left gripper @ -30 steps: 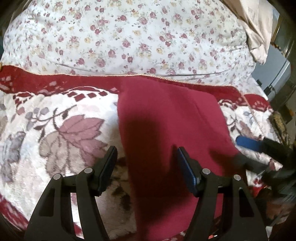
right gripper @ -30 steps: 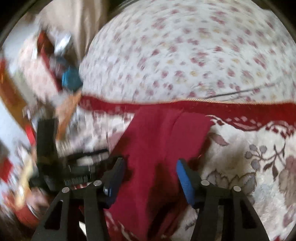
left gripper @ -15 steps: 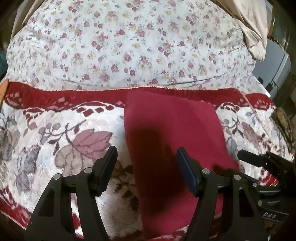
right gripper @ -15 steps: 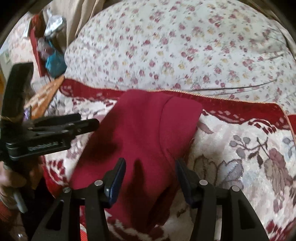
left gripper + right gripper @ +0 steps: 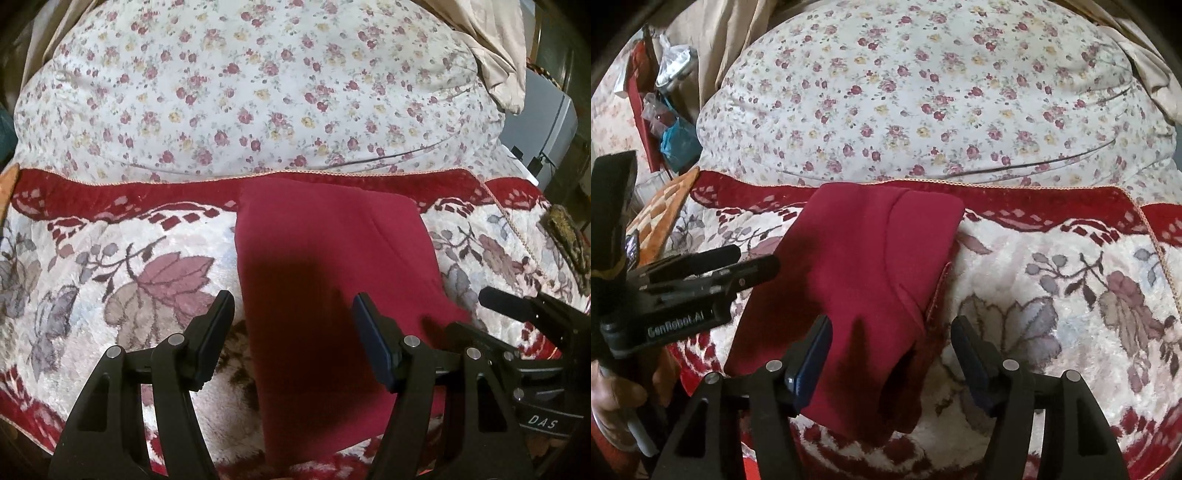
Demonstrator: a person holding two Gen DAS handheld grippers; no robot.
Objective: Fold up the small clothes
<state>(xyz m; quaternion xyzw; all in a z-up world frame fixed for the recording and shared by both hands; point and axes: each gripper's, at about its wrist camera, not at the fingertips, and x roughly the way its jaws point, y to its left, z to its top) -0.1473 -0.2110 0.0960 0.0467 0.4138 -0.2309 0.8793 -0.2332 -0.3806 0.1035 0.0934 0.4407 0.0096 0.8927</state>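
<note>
On one floral blanket [image 5: 110, 280], one folded red garment [image 5: 332, 266] lies under two released tools, left tool [image 5: 291, 325] steady, right tool [image 5: 890, 347] opening.

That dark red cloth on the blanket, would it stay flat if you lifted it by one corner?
Probably not. The dark red cloth lies in soft folded layers, so it would likely droop and unfold. It looks light.

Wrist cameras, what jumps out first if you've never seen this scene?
A dark red folded garment lies flat in the middle of a leaf-patterned blanket. Behind it rises a big rose-print pillow. Both grippers hover over the garment's near end, holding nothing.
</note>
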